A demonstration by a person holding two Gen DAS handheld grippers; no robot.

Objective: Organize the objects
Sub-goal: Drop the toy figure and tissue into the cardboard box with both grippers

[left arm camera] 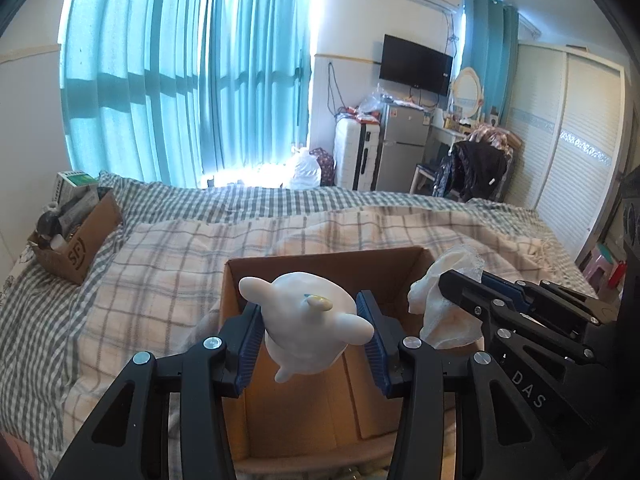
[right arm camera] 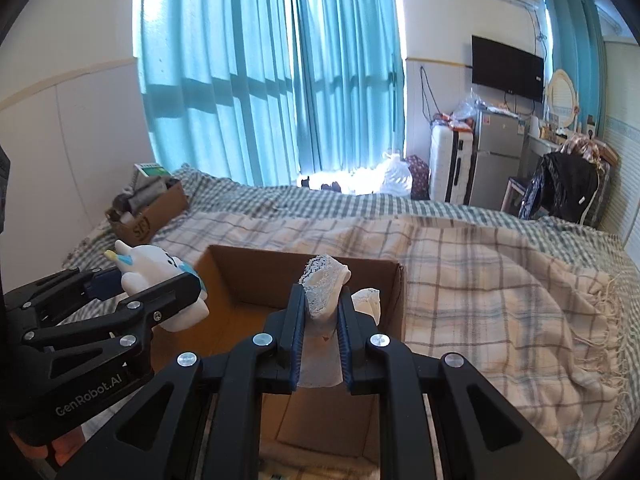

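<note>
Two grippers, each loaded, poised over one open cardboard box (left arm camera: 304, 400) on the plaid blanket (left arm camera: 160, 280). Left gripper (left arm camera: 310, 322) closed about a white unicorn toy (left arm camera: 310, 316), blue pads pressed to its flanks, toy carried above the box's open top toward the left wall. Right gripper (right arm camera: 320, 320) closed narrowly on a white lace-trimmed cloth (right arm camera: 322, 288), folds bunched upward between the pads and a tail hanging down toward the box floor; second white fold just beyond, near the box's far-right corner. Both items likely held high so as to clear the box walls before release, the box serving presumably as the collecting bin for the task. From the left wrist view: toy's rounded back and yellow horn only, plus the right gripper seen sidelong at the box's right wall. From the right wrist view: toy's face, blue mane and horn, hidden in the other view, and the box floor, bare where visible. Smaller cardboard box (right arm camera: 148, 216) of assorted items well beyond the open box, to its far left by the wall.
</note>
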